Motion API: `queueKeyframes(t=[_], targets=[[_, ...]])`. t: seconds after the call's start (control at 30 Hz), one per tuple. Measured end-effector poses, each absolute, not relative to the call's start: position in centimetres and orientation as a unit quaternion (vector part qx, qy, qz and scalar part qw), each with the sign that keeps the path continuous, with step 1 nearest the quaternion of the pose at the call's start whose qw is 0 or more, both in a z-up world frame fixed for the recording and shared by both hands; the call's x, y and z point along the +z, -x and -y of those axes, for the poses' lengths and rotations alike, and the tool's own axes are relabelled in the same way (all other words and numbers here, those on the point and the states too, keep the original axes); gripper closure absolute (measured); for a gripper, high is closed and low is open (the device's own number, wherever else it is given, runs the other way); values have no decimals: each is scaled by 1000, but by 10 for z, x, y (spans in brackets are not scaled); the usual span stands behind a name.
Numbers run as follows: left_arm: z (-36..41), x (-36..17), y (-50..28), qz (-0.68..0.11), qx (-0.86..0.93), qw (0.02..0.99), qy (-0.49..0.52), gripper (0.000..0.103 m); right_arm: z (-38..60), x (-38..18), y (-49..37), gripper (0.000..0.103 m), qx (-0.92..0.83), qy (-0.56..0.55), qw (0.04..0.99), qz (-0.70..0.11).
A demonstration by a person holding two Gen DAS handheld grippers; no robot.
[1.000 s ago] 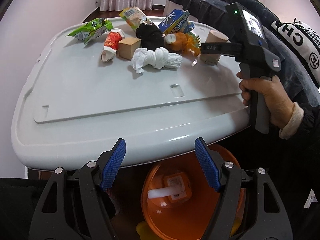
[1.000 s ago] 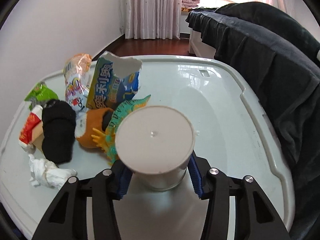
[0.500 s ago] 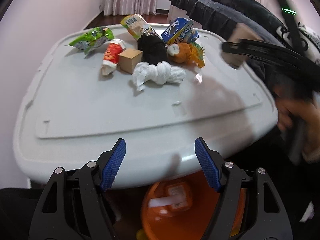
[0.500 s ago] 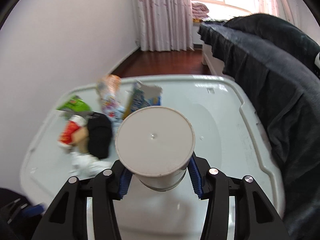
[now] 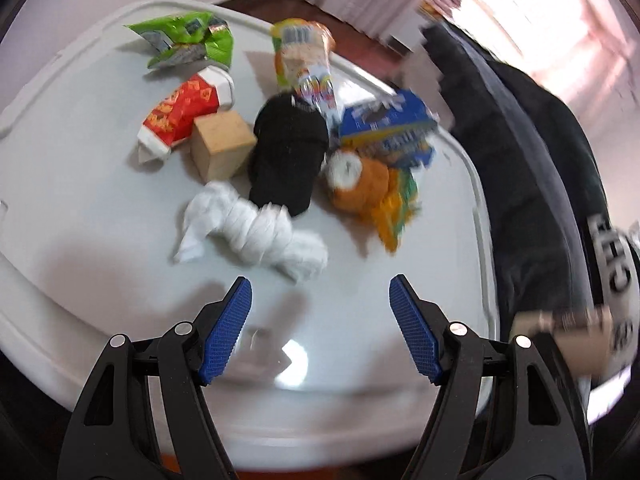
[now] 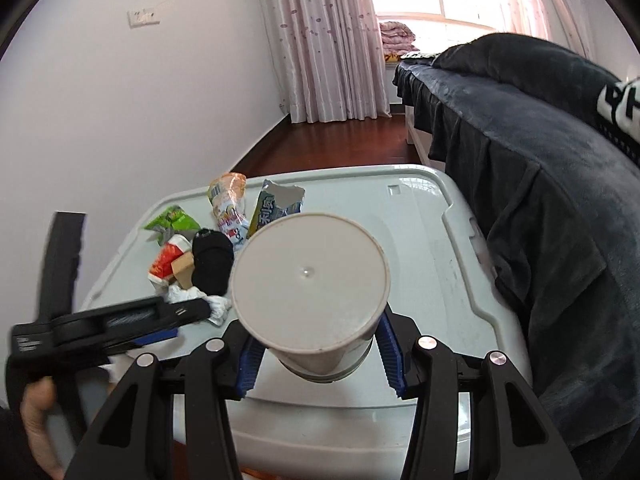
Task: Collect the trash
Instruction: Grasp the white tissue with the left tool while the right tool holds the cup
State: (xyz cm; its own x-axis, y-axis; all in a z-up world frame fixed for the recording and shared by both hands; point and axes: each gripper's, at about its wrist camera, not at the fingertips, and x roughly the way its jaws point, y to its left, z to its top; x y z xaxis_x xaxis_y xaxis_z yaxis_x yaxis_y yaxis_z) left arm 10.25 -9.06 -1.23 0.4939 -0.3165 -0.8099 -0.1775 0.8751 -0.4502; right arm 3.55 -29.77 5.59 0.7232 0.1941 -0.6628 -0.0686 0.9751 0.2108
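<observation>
A crumpled white tissue lies on the white plastic lid, just ahead of my left gripper, which is open and empty above the lid. Behind the tissue sit a black cap, a wooden block, a red wrapper, a green wrapper, a tall snack bag, a blue bag and an orange plush toy. My right gripper is shut on a white paper cup, bottom towards the camera, held above the lid. The left gripper shows at the left.
A bed under a dark blanket runs along the lid's right side. Pink curtains and a window stand at the far wall. A sliver of orange shows under the lid's near edge. A hand holds the left gripper.
My left gripper moved forward over the lid towards the tissue and rolled; the orange bin dropped out of view. My right gripper lifted the cup off the lid and drew back.
</observation>
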Motion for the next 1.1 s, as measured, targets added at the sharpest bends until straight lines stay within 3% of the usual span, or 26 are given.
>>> queueKeyframes(t=[0.23, 0.3, 0.37, 0.43, 0.8, 1.1], targets=[[100, -33, -134, -503, 78, 830, 229, 33, 298, 56, -34, 54, 86, -96, 922, -366], [99, -33, -137, -503, 92, 833, 213, 44, 299, 55, -34, 54, 90, -102, 919, -369], [93, -33, -134, -508, 84, 831, 210, 61, 299, 55, -34, 54, 90, -103, 920, -368], [86, -32, -129, -510, 55, 831, 212, 66, 298, 56, -34, 54, 92, -104, 920, -367], [68, -33, -116, -520, -88, 840, 129, 68, 293, 50, -37, 54, 97, -99, 916, -377], [99, -33, -122, -511, -31, 857, 62, 70, 290, 46, -39, 54, 101, -96, 913, -383]])
